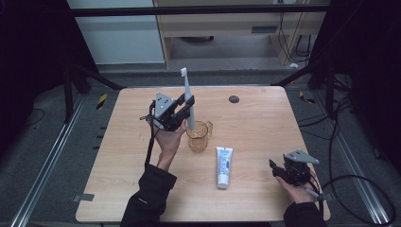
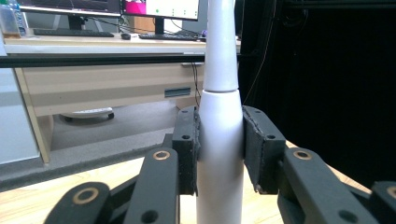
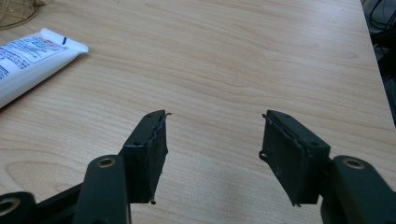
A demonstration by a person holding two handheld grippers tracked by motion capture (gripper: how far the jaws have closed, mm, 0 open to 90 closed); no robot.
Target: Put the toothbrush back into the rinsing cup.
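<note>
The left gripper (image 1: 182,109) has its fingers (image 2: 186,149) clamped on the white electric toothbrush (image 1: 187,97), held upright, long axis vertical, lower end at the amber cup (image 1: 198,135) just right of the hand. The toothpaste tube (image 1: 223,165) lies flat on the surface (image 1: 255,123) between the hands. The right gripper (image 1: 280,170) rests near the edge, fingers (image 3: 154,149) half open, empty

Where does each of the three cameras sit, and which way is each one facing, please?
High view: above the person's side of the table, looking forward and down; both forearms and tongs show.
Left gripper view: rides the left tongs, looking level past the clamped white toothbrush toward a desk.
Right gripper view: rides the right tongs, open, angled down at bare wood; the toothpaste tube lies at the upper left.
Shared: the tube also shows in the high view, as does the toothbrush.
</note>
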